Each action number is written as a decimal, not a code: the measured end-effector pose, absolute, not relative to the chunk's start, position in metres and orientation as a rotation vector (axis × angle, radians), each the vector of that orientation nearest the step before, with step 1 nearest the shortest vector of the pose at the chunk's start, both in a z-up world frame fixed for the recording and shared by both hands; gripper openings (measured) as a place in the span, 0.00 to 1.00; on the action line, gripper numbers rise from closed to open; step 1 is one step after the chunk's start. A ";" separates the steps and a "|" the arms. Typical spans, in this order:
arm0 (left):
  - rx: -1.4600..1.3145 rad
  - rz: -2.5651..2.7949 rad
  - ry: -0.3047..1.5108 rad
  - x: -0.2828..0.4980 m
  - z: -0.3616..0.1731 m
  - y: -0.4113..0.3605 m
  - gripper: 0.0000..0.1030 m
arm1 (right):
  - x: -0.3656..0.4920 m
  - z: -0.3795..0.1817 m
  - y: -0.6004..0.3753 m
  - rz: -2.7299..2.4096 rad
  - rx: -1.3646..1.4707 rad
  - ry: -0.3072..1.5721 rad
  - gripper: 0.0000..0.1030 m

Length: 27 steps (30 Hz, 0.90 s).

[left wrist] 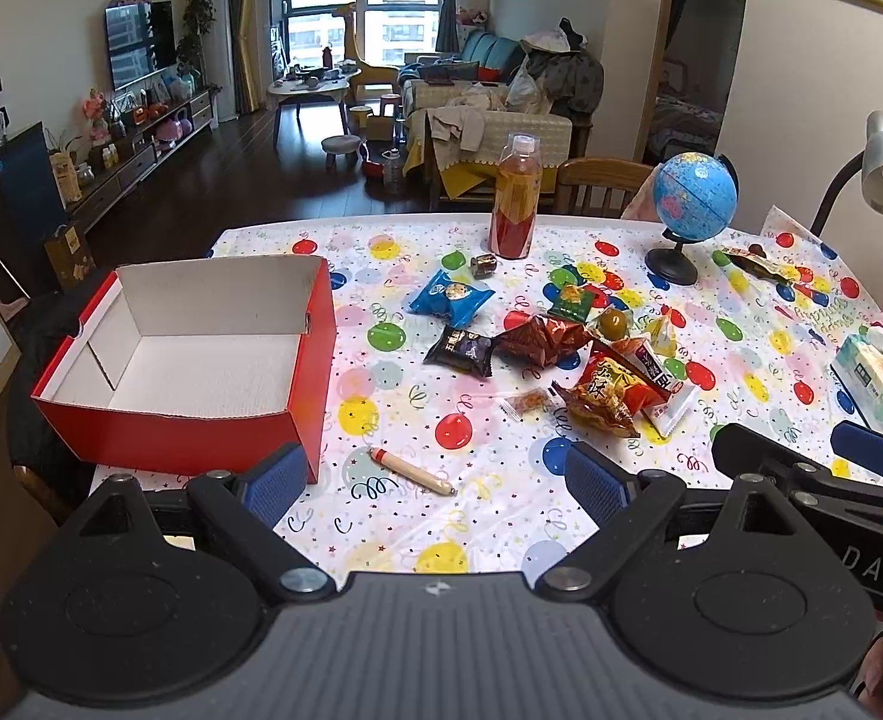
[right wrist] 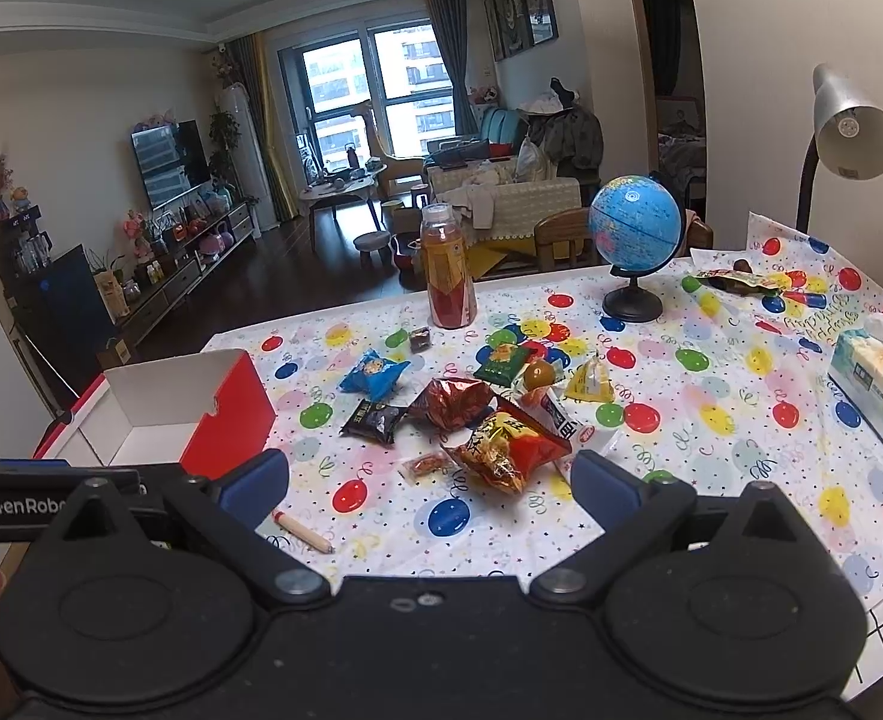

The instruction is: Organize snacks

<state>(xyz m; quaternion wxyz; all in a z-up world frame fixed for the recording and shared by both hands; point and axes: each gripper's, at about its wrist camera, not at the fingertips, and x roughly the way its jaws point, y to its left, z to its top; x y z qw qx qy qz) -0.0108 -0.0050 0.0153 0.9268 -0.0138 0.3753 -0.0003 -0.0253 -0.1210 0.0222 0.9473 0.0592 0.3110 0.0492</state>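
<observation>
Bottle (left wrist: 514, 198), globe (left wrist: 693, 195) and tissue pack (left wrist: 876, 381) ring the table's far side. Snack packets (left wrist: 606, 396) heaped mid-table, right of the empty red box (left wrist: 201, 354). Left gripper (left wrist: 438, 480) and right gripper (right wrist: 432, 489) both spread wide, holding nothing.

The left gripper (right wrist: 39, 504) reads "GenRobo"; the right gripper (left wrist: 879, 573) reads "DAS".

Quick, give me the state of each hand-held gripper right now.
Left hand-held gripper: open, holding nothing.
Right hand-held gripper: open, holding nothing.
</observation>
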 end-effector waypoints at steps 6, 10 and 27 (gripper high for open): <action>-0.025 -0.011 0.766 -0.006 0.020 -0.005 0.91 | -0.024 0.029 -0.117 0.088 0.118 0.625 0.98; -0.024 -0.022 0.760 -0.002 0.022 0.000 0.91 | -0.022 0.029 -0.113 0.080 0.117 0.618 0.98; -0.004 -0.093 0.733 0.019 0.019 0.022 0.91 | -0.015 0.026 -0.090 0.027 0.111 0.574 0.97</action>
